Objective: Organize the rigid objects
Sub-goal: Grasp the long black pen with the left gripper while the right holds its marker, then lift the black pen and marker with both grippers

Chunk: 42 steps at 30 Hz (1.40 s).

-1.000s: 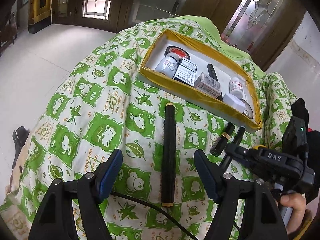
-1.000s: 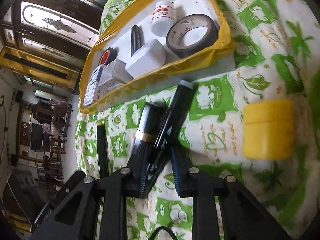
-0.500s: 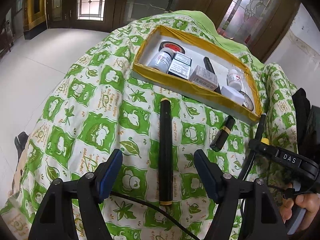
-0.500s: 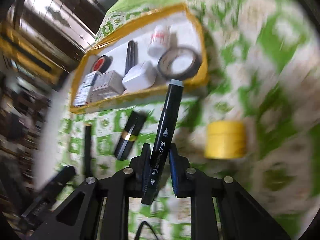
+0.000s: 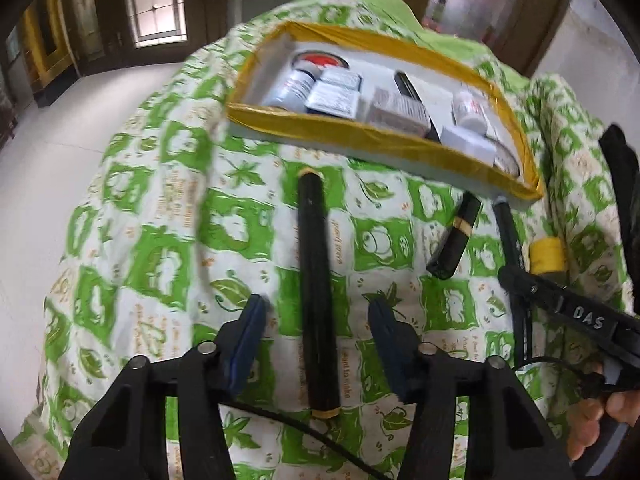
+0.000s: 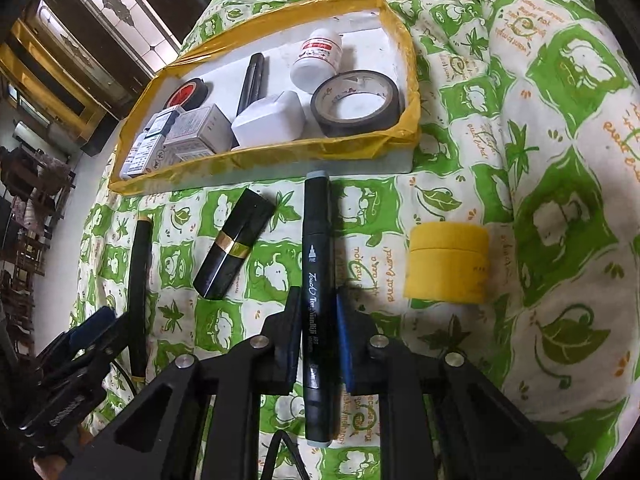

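Tray (image 6: 256,160), yellow-taped rim, on the green-and-white leaf-print cloth (image 6: 560,80): one

In the tray, eight items:
- tape roll (image 6: 356,100), dark: one
- white bottle (image 6: 318,58), red label, writing too small to read: one
- white block (image 6: 268,120): one
- black pen-like stick (image 6: 251,80): one
- round red-topped tin (image 6: 187,94): one
- printed cartons (image 6: 192,132), text unreadable: two
- second white bottle (image 5: 292,88), at the far end, seen from the left wrist: one

Loose on the cloth, in front of the tray:
- black lipstick tube (image 6: 234,242), gold band: one
- long black tube (image 5: 316,280), gold ends: one
- yellow jar (image 6: 448,264), lying on its side: one

Marker (image 6: 316,300), black, grey caps, printed "Touch" and "FINE": one, clamped in the right tongs (image 6: 318,344), closed tight on its barrel, tip toward the tray's near wall

Left tongs (image 5: 316,344): half open and closing, fingers either side of the long black tube, pads not touching it

A hand (image 5: 600,420) grips the other tool's handle, marked "DAS"
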Available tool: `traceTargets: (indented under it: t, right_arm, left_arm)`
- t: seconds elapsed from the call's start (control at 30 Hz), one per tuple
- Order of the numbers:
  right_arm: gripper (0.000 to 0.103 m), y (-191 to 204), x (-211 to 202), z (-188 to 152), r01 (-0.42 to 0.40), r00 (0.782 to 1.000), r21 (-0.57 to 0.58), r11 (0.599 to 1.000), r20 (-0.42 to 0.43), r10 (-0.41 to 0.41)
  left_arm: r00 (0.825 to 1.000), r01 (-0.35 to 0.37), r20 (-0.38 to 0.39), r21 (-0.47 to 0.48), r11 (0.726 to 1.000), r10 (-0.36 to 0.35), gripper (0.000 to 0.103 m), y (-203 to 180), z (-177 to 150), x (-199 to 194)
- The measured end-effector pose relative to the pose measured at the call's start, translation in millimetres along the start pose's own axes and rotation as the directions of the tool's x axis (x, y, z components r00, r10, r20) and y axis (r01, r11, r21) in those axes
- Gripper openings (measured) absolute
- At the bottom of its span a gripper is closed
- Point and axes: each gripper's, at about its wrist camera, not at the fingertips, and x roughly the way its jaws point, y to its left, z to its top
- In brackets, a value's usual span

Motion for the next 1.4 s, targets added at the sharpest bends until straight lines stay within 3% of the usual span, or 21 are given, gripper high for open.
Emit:
traceTargets:
  t: [0.6, 0.67, 0.73, 0.8, 1.4]
  right_arm:
    - [0.016, 13, 2, 5, -0.023, 1.000, 0.010, 1.000, -0.003, 0.023]
    - [0.016, 13, 1, 4, -0.029, 1.000, 0.014, 0.999, -0.004, 0.029]
    - [0.016, 11, 0, 5, -0.044, 0.999, 0.024, 0.999, -0.005, 0.044]
    - [0.016, 9, -2, 6, -0.052, 0.999, 0.031, 0.998, -0.003, 0.052]
    - [0.016, 7, -13, 0, -0.073, 0.997, 0.030, 0.997, 0.015, 0.072]
  left_arm:
    - [1.000, -0.007, -0.004, 0.007, 1.000, 0.007, 0.055, -8, 8, 17]
    - [1.000, -0.023, -0.001, 0.001, 1.000, 0.023, 0.044, -7, 9, 18]
    - [1.000, -0.023, 0.003, -0.027, 0.999, 0.023, 0.021, 0, 9, 17]
    - [1.000, 0.010, 0.005, -0.075, 0.997, -0.010, 0.015, 10, 10, 16]
    - [1.000, 0.005, -0.017, -0.058, 0.998, -0.006, 0.016, 5, 9, 20]
